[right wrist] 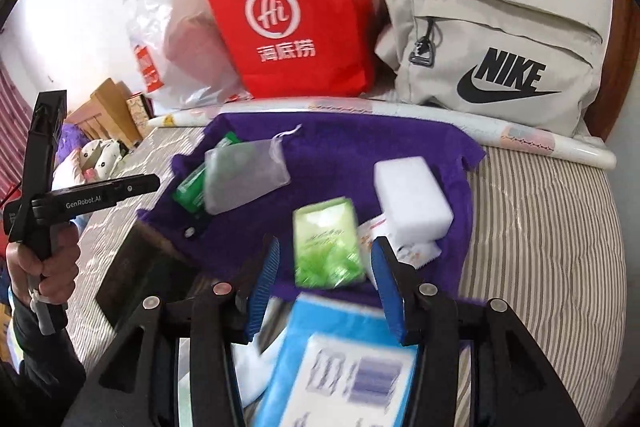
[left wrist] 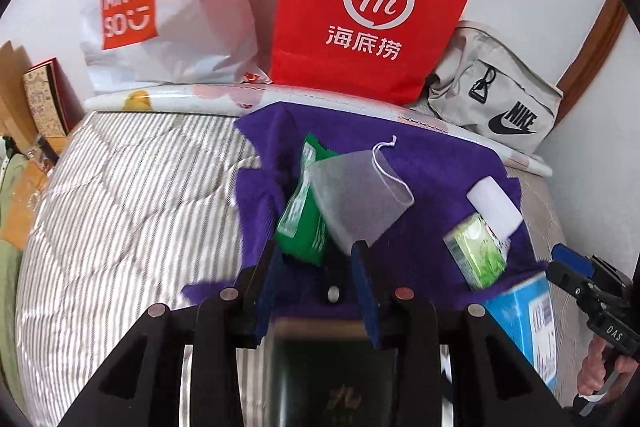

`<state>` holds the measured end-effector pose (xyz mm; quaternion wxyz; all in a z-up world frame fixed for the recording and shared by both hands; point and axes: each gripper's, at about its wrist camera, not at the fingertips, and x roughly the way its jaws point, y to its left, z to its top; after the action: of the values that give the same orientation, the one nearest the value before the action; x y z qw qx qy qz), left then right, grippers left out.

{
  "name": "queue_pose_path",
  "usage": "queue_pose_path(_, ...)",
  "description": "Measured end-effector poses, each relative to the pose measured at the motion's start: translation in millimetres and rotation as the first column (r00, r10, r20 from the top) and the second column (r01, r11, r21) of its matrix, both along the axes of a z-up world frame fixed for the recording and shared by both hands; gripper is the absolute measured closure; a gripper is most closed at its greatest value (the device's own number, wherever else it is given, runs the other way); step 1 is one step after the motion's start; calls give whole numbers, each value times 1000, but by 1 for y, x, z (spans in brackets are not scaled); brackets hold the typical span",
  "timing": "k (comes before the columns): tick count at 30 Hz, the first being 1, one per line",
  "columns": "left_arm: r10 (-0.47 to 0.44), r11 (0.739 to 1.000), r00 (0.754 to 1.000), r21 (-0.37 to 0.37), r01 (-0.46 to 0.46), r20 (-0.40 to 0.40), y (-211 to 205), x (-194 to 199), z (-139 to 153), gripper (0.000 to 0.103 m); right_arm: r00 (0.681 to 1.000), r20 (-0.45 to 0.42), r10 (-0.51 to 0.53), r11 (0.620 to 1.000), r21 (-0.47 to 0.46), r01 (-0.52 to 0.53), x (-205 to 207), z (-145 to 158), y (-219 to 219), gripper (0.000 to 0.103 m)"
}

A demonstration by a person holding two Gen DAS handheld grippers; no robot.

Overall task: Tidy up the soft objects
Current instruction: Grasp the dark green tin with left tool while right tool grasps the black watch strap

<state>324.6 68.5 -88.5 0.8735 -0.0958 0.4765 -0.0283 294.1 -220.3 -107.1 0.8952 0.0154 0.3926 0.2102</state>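
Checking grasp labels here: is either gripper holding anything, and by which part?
Nothing is held. The left gripper and right gripper are both open; the green tissue pack lies untouched ahead of the right fingers.

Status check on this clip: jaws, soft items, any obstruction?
Left gripper open behind green packet and mesh pouch. Right gripper open around light-green pack. Blue box close underneath.

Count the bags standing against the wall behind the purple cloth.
3: white Miniso plastic bag on the left, red Haidilao paper bag in the middle, beige Nike bag on the right. Others could be hidden behind them.
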Motion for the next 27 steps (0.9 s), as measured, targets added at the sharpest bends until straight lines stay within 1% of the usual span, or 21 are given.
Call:
queue_pose_path(6, 15, 1000, 1000, 4, -15, 14, 10, -41, 7, 68, 999, 15, 48, 999, -15, -47, -48, -3, 17, 55)
queue_pose_path(8, 18, 1000, 1000, 3, -18, 18, 13, -53, 8, 68, 997, 11, 79, 996, -36, -78, -63, -7, 26, 58)
queue_pose_path(12, 27, 999, 999, -21, -27, 29, 19, -79, 7, 68, 991, -22, 132, 989, -66, -133, -86, -19, 44, 73)
queue_pose_path(13, 29, 999, 999, -26, -28, 30, 21, -84, 7, 68, 990, -33, 140, 987, -74, -142, -89, -23, 47, 76)
queue_pose_path(15, 28, 999, 999, -39, -27, 28, 21, -96, 4, 68, 986, -64, 153, 982, -98, -158, -95, -32, 56, 76)
queue_pose_path(19, 14, 999, 1000, -53, -13, 28, 21, -110, -1, 68, 980, -114, 161, 979, -104, -173, -102, -49, 67, 77)
queue_pose_path(24, -2, 997, 1000, -71, 3, 21, 19, -118, -10, 68, 979, -150, 139, 976, -144, -161, -100, -63, 75, 82)
queue_pose_path(27, -8, 997, 1000, -80, 9, 15, 19, -121, -16, 68, 978, -181, 101, 976, -173, -132, -93, -71, 79, 83)
